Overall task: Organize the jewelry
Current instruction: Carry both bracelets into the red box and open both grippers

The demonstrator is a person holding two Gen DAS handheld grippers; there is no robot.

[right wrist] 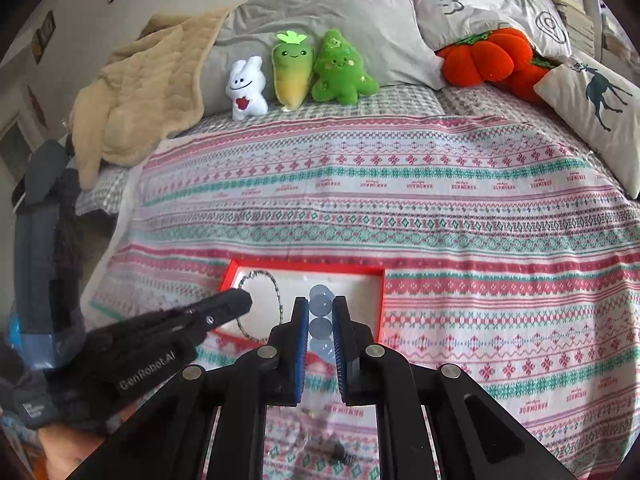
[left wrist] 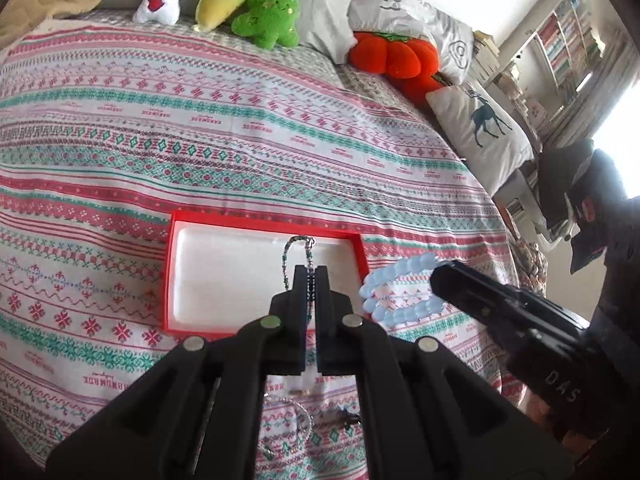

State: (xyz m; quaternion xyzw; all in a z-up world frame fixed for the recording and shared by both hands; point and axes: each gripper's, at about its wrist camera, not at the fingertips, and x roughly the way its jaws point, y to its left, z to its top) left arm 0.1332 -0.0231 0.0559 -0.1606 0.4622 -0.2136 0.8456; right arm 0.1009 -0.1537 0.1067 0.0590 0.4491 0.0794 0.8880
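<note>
- Left tongs pointed steeply down, jaws pinched almost fully together on a thin chain.
- Right tongs angled down likewise, blue-lined pads clamped on pale round beads with a narrow gap between them.
- Both sat side by side, close but apart.
- Bare skin of a hand showed behind the left tool in the right wrist view.

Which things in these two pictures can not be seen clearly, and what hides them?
- Silver chain, left wrist view: partly hidden behind the left claw.
- Small dark piece, right wrist view: blurred, its kind is unclear.
- Pale blue bead bracelet, right wrist view: the right claw covers most of it.
- Red box, right wrist view: both claws hide its near edge.
</note>
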